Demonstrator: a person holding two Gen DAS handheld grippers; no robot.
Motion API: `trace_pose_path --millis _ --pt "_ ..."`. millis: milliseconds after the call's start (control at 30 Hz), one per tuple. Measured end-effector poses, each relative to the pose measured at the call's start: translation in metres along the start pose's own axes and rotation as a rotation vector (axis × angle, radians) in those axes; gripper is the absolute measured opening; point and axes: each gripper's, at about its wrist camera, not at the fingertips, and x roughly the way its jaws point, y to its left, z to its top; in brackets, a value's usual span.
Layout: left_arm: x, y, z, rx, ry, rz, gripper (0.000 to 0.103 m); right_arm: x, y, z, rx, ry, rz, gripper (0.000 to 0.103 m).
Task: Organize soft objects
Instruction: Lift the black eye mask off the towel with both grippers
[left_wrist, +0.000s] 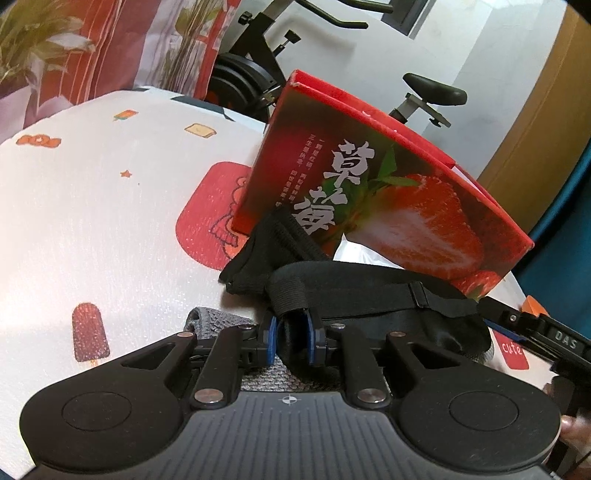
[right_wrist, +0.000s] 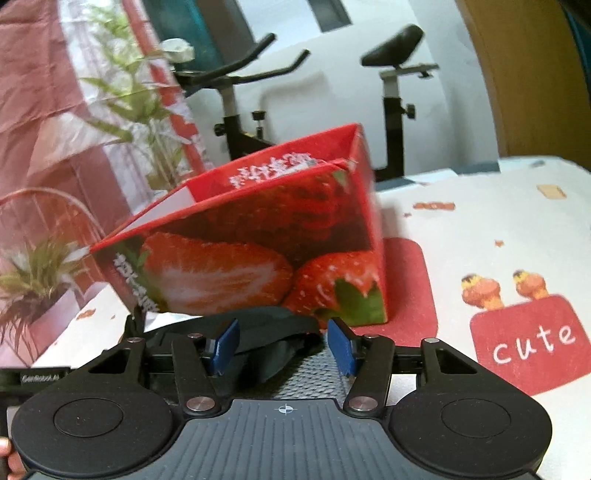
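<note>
A red cardboard strawberry box (left_wrist: 388, 192) stands tilted on the white cartoon-printed cloth (left_wrist: 92, 221) that covers the bench, its top flaps open. Just in front of the box lies a black fabric item with elastic straps (left_wrist: 369, 295), partly on a grey knitted cloth (left_wrist: 214, 317) and touching a bit of white plastic (left_wrist: 354, 247) at the box's foot. The left gripper (left_wrist: 291, 338) has its blue-padded jaws nearly closed, pinching a folded black strap of the fabric item. The right gripper (right_wrist: 282, 345), on the other side of that same item in front of the box, has its jaws apart, with black fabric lying between them but neither pad pressing it. Behind the box stands a black exercise bike (right_wrist: 391, 74).
</note>
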Motion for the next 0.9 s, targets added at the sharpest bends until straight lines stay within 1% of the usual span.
trace_pose_path --millis 33,100,167,233,300,433,467,500,533,567,633,733,833,900 --pt "0.0 0.001 0.0 -0.005 0.002 -0.002 0.018 0.003 -0.004 0.001 0.027 0.011 0.007 0.052" --pt "0.002 0.001 -0.001 -0.01 0.002 -0.002 0.018 0.012 -0.014 0.003 0.134 0.035 0.037 0.052" --pt "0.002 0.001 -0.001 -0.006 0.002 -0.001 0.019 0.016 -0.02 0.004 0.208 0.035 0.056 0.052" --pt "0.003 0.002 -0.001 -0.006 0.001 -0.003 0.019 0.018 -0.015 0.004 0.168 0.032 0.058 0.048" --pt "0.003 0.003 -0.002 -0.011 0.0 -0.007 0.019 0.016 -0.005 0.003 0.111 0.033 0.065 0.039" --pt "0.003 0.003 -0.002 -0.005 -0.002 -0.004 0.019 0.007 0.002 0.005 0.107 0.012 0.104 0.039" --pt "0.003 0.003 -0.002 -0.004 -0.001 -0.004 0.019 0.005 0.003 0.006 0.105 0.006 0.106 0.035" --pt "0.003 0.003 -0.002 -0.006 -0.001 -0.005 0.019 0.003 0.003 0.007 0.102 0.003 0.103 0.027" --pt "0.003 0.003 -0.002 -0.005 0.0 -0.006 0.019 0.002 0.001 0.009 0.101 0.004 0.099 0.02" --pt "0.003 0.002 -0.001 0.002 0.001 -0.006 0.018 0.003 0.001 0.009 0.101 0.008 0.087 0.008" --pt "0.002 0.004 0.0 -0.015 0.001 -0.018 0.017 0.003 0.0 0.009 0.107 0.019 0.074 0.008" --pt "-0.002 0.009 0.001 -0.045 -0.01 -0.033 0.016 0.0 0.001 0.006 0.105 0.013 0.064 0.008" --pt "-0.01 0.006 0.004 -0.039 -0.036 -0.032 0.014 -0.008 0.003 0.007 0.095 -0.011 0.062 0.008" --pt "-0.02 0.0 0.007 -0.017 -0.059 -0.031 0.012 -0.015 0.006 0.009 0.082 -0.031 0.067 0.007"
